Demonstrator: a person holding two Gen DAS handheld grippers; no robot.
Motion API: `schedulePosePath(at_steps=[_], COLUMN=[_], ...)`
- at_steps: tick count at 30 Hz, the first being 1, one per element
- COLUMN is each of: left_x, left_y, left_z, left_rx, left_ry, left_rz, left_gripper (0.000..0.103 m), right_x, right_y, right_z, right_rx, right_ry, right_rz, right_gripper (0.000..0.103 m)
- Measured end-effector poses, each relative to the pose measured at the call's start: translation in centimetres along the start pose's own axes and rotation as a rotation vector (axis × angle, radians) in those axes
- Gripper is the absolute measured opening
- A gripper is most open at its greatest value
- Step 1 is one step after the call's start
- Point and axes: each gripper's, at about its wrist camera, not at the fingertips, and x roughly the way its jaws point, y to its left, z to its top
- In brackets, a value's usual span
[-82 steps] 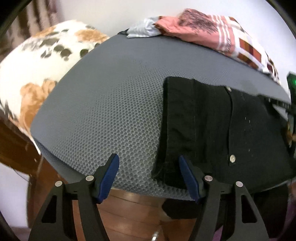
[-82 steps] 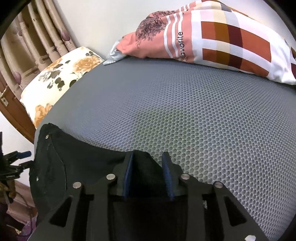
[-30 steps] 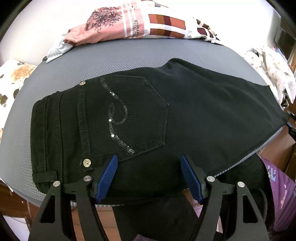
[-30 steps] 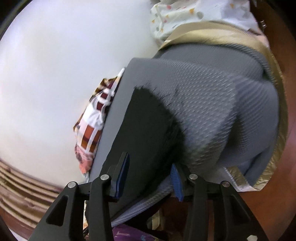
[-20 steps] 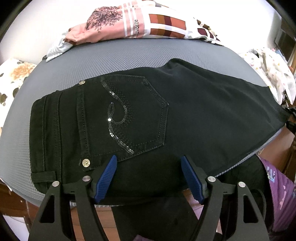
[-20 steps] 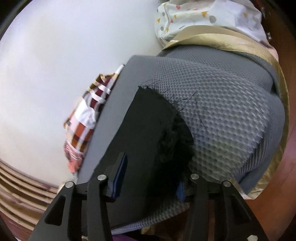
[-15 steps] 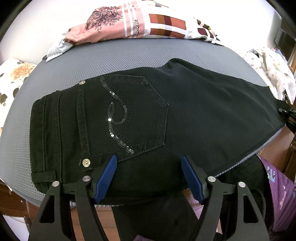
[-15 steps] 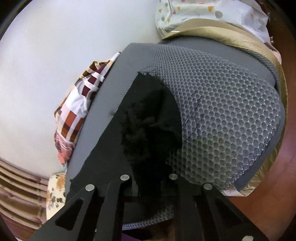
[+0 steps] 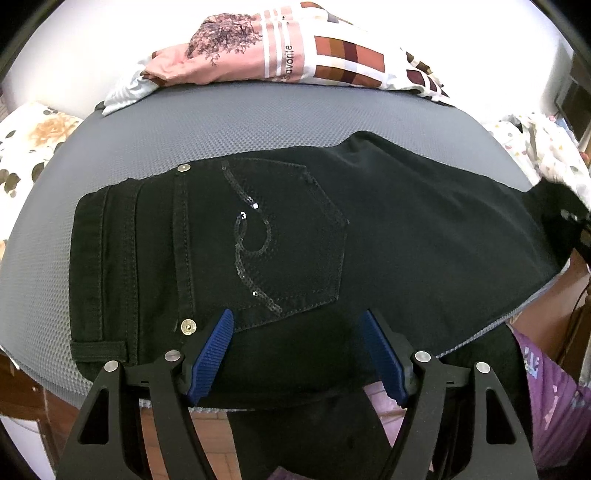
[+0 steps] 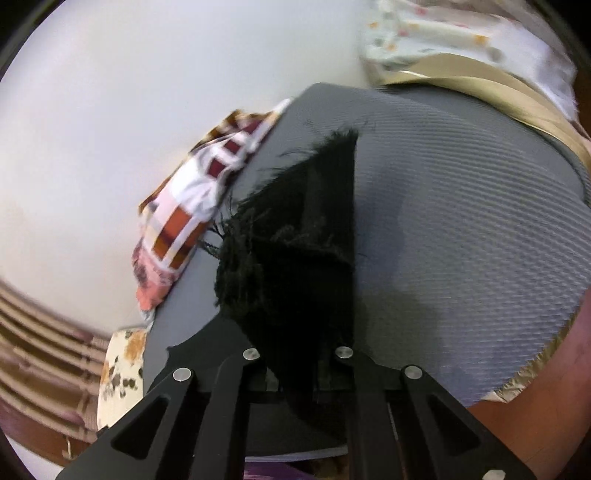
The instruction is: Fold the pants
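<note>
Grey honeycomb-mesh mattress (image 9: 258, 118) filling the left wrist view, white wall behind. Black pants (image 9: 388, 229) spread flat across it, folded lengthwise, waistband to the left, leg running off right. Stitched back pocket (image 9: 288, 236) facing up, five-sided, trimmed with a sequin swirl; metal rivets at its corners. Checked pink-and-brown blanket (image 9: 295, 55) bunched along the far edge; floral pillow (image 9: 29, 147) at far left. Left gripper (image 9: 303, 354) low at the near edge, ribbed blue fingers (image 9: 212, 356) spread wide, nothing between them. Scene much as half a second ago, pants unmoved; only the leg end at far right now lifted into a dark bunch.

Same grey mesh seen tilted and motion-blurred in the right wrist view, wall at upper left, gold fabric (image 10: 480, 81) and pale dotted cloth (image 10: 461, 33) at the top. Right gripper (image 10: 297, 373) closed tight on the frayed, fuzzy hem of the pants (image 10: 295, 251), black cloth rising from between the fingers as a peaked fold. Compared with half a second ago, hem drawn up taller and further over the mattress (image 10: 461, 221), raised clear of the mesh.
</note>
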Motion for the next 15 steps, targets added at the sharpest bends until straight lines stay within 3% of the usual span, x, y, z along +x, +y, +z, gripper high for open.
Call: schedulePosePath(at_steps=[8, 15], left_x=[0.0, 0.4], left_y=[-0.1, -0.4], left_z=[0.0, -0.1], left_rx=[0.001, 0.014], left_ry=[0.002, 0.016], left_rz=[0.001, 0.003], left_gripper=[0.073, 0.073], right_x=[5.0, 11.2], right_y=[7.7, 14.6], right_z=[-2.8, -7.7], right_rx=[-0.094, -0.195], right_ry=[0.110, 0.282], right_rz=[0.133, 0.242], right_gripper=[0.010, 0.010])
